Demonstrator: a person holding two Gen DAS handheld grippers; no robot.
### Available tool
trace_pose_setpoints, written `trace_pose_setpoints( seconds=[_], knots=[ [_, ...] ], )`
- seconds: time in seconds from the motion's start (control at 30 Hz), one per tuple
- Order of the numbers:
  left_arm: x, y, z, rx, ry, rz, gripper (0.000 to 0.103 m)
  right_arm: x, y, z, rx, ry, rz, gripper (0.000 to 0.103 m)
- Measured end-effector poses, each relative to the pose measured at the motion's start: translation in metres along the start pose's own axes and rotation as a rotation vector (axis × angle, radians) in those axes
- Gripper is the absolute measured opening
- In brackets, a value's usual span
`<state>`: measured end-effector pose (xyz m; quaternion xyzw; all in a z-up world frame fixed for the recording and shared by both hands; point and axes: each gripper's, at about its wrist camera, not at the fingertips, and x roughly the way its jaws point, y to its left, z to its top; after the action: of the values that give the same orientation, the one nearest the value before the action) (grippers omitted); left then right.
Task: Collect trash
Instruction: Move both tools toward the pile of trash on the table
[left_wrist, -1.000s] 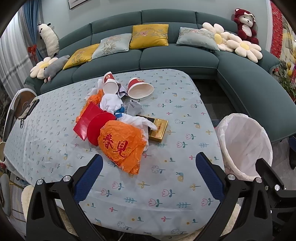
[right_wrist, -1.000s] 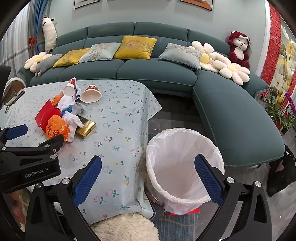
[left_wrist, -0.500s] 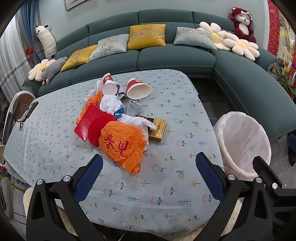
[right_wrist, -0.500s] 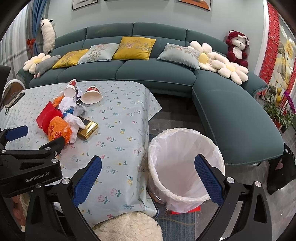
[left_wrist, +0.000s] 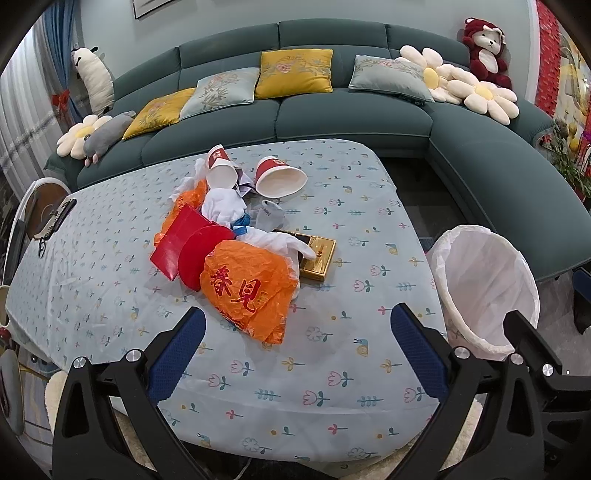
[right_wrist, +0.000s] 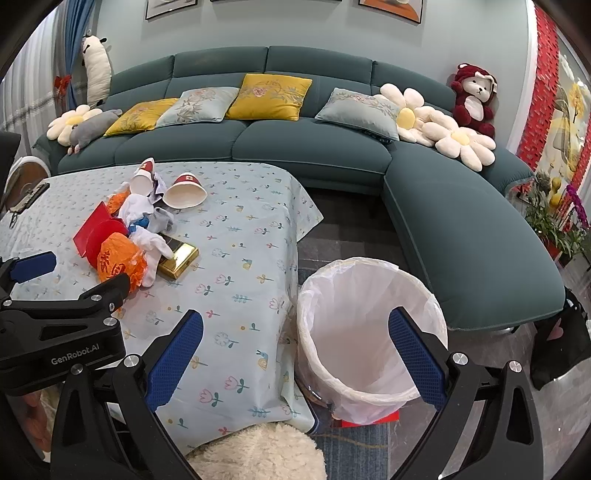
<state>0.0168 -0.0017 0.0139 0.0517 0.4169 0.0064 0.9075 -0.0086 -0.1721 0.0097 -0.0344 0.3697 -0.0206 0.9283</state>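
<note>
Under the orange bag, gold box half hidden, bin base unseen

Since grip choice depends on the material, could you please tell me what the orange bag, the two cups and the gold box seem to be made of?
Orange bag: thin plastic film, likely; it is crinkled, glossy and printed.
Two cups: apparently paper, matte white inside, red printed outside, lying tipped over.
Gold box: shiny metallic finish; foil-covered card or metal, cannot tell.

A home living room: a curved teal sofa with yellow and grey cushions, flower pillows, a plush bear, framed wall pictures and a floral-clothed tabletop.
</note>
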Motion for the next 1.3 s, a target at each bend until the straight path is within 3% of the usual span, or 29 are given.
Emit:
trace_pose_setpoints(
  seconds=[1.3],
  knots=[
    [0.025,0.019,0.003,-0.021,0.020,0.004,0.096,0.024,0.014,0.008,-0.004,0.029,0.000,0.096]
  ],
)
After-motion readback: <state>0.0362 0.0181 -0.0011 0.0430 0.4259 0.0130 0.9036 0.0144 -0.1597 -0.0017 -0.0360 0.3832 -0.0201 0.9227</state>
